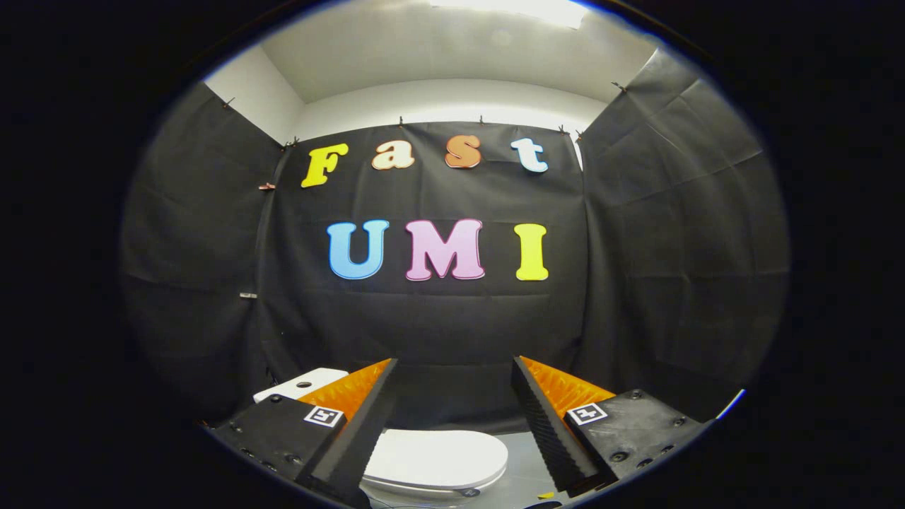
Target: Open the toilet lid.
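Observation:
A white toilet sits low ahead, its lid lying flat and closed over the bowl. The lid shows between and below my two fingers. Behind the left finger, the white tank top with a round button stands against the black cloth wall. My gripper is held well above the toilet, open wide, with nothing between its fingers. The left finger covers the lid's left part.
Black cloth walls close the booth at the back and on both sides. A pale grey floor lies to the right of the toilet. A small dark thing and a yellow bit lie on the floor near the bowl's front.

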Demonstrator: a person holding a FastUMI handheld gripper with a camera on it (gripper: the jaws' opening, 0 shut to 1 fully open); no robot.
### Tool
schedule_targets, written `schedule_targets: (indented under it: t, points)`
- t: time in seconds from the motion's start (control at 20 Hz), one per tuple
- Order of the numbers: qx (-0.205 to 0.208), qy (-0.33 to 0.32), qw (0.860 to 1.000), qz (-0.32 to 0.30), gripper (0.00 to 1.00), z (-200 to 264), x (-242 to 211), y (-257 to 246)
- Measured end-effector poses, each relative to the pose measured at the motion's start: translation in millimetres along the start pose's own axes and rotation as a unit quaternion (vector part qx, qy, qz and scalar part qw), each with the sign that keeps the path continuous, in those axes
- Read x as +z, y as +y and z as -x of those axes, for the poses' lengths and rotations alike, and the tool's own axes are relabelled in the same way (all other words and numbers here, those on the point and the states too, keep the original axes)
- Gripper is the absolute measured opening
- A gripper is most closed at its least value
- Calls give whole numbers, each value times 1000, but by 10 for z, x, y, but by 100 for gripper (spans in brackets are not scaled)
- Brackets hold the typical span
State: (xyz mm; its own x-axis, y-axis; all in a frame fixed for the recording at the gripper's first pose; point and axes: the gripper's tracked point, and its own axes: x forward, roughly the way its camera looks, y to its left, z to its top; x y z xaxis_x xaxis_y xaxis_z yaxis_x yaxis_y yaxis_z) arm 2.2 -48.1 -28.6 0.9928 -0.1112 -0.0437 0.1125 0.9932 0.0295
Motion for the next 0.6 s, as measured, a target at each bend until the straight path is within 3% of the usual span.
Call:
schedule_targets:
  t: [0.6]
  points:
    - [-64,98,989,-94,98,-369,-1083,-784]
